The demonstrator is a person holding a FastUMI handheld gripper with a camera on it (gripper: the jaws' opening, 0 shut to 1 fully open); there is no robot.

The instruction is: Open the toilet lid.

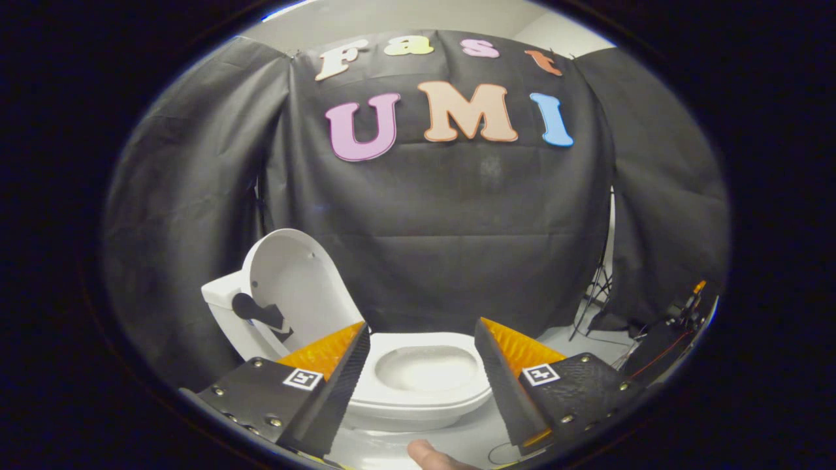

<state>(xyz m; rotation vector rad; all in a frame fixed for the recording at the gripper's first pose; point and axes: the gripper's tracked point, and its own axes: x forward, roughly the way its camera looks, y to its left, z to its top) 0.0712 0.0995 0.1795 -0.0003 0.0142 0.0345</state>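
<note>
One black cloth wall (457,248) hangs behind everything, drooping in folds from about nine o'clock round to three o'clock. Next in size, a white toilet (418,398) stands on the pale floor (457,444) in front of that cloth, its open bowl (428,367) lying between the two fingers and just beyond their tips, toward twelve o'clock from the gripper (423,336). Raised at about ten o'clock from the bowl is the toilet lid (294,281), already up and tilted back against the white tank (222,300); its pale underside faces the gripper, and it sits just past the tip of the left finger (330,365), apart from it as far as can be told. A dark fitting (258,312) shows at the lid's lower edge, by the hinge. The gripper's fingers are spread wide apart with nothing held between them, the left one at seven o'clock of the bowl and the right finger (506,365) at four o'clock, both angled inward toward their tips. Off at three o'clock, near the cloth's foot, sit a thin stand (597,294) and some dark gear with cables (666,333). Smallest, a fingertip (428,455) of the person's hand pokes in at six o'clock, below the bowl and between the finger bases.
</note>
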